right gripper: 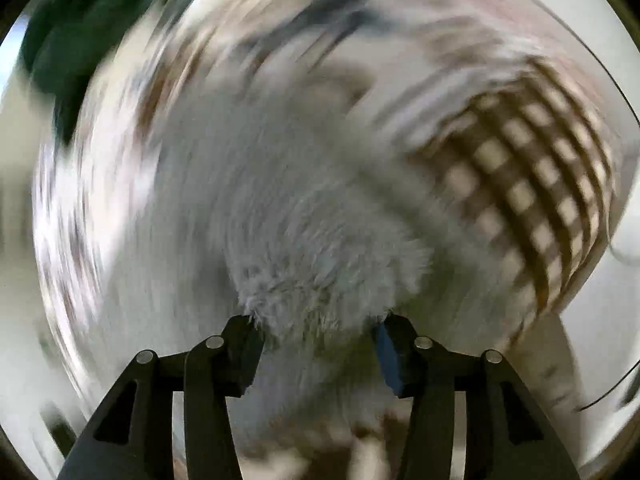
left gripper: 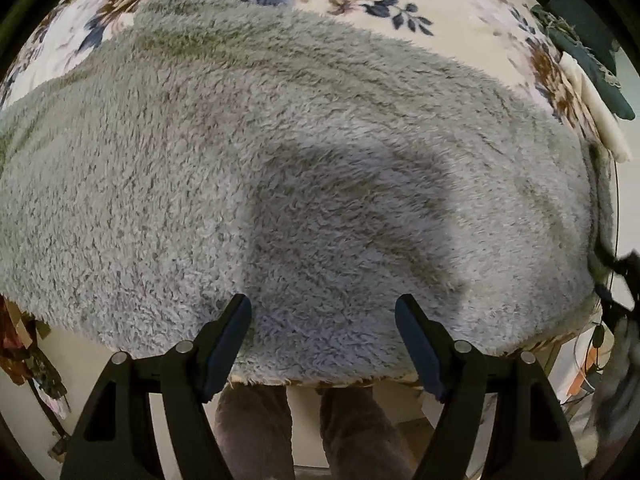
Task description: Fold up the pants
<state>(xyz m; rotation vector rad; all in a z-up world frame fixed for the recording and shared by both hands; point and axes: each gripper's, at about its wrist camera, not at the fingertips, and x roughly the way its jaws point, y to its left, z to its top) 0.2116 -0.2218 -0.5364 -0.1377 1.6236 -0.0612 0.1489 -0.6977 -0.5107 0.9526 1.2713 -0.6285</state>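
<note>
Blurred right tool grips fleece pants; left tool gapes wide.

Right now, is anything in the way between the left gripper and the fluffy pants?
Nothing visible. The left gripper hangs open right over the near edge of the fluffy grey pants, which lie spread on the flowered bedcover. Only air sits between its fingers and the fleece.
</note>
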